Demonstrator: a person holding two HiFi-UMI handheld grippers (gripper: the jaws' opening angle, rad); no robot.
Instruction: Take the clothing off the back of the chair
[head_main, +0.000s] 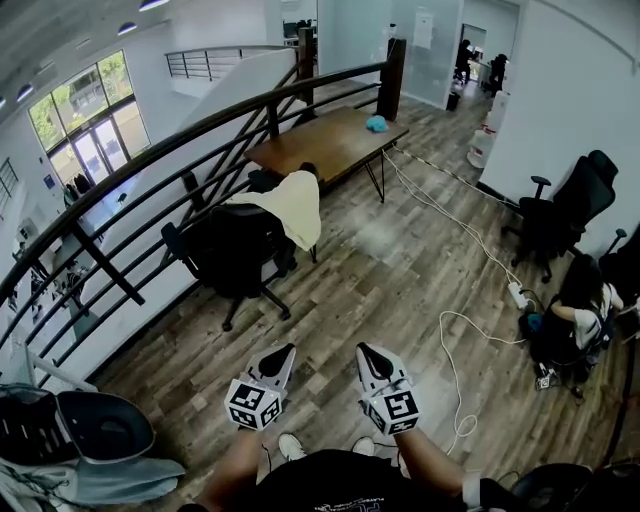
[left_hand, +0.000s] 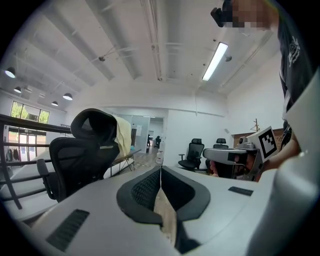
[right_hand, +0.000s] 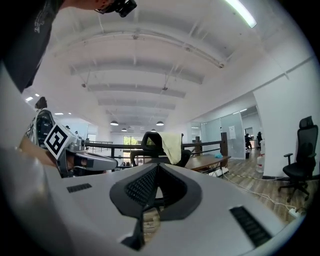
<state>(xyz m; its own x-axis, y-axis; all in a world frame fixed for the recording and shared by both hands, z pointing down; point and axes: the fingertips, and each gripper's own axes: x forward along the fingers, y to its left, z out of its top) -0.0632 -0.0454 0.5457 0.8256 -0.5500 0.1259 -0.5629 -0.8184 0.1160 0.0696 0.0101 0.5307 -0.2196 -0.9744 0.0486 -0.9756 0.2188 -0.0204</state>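
**Clothing** (head_main: 297, 205): pale yellow garment, draped over the top of the backrest of a black office chair (head_main: 232, 255). The chair stands on the wood floor (head_main: 400, 260), just beside the dark railing (head_main: 150, 170) and at the near end of a wooden table (head_main: 325, 140). A small blue item (head_main: 376, 123) lies on the table's far end.

**Left gripper** (head_main: 278, 357): bottom centre of head view, well apart from chair & clothing, pointing toward them approx. level. Jaws together, pads meeting along the centre line, nothing between. In the left gripper view, chair w/ clothing sits ahead, left of centre.

**Right gripper** (head_main: 370, 358): just beside the left one, roughly parallel. Jaws together, nothing held. In the right gripper view, chair & clothing sit straight ahead, above the jaw tips.

**Surroundings:** a white cable (head_main: 455, 225) runs across the floor from the table end to a power strip (head_main: 517, 295). A person (head_main: 585, 310) sits low at the right edge. A second black chair (head_main: 565, 205) stands near the white wall at right.
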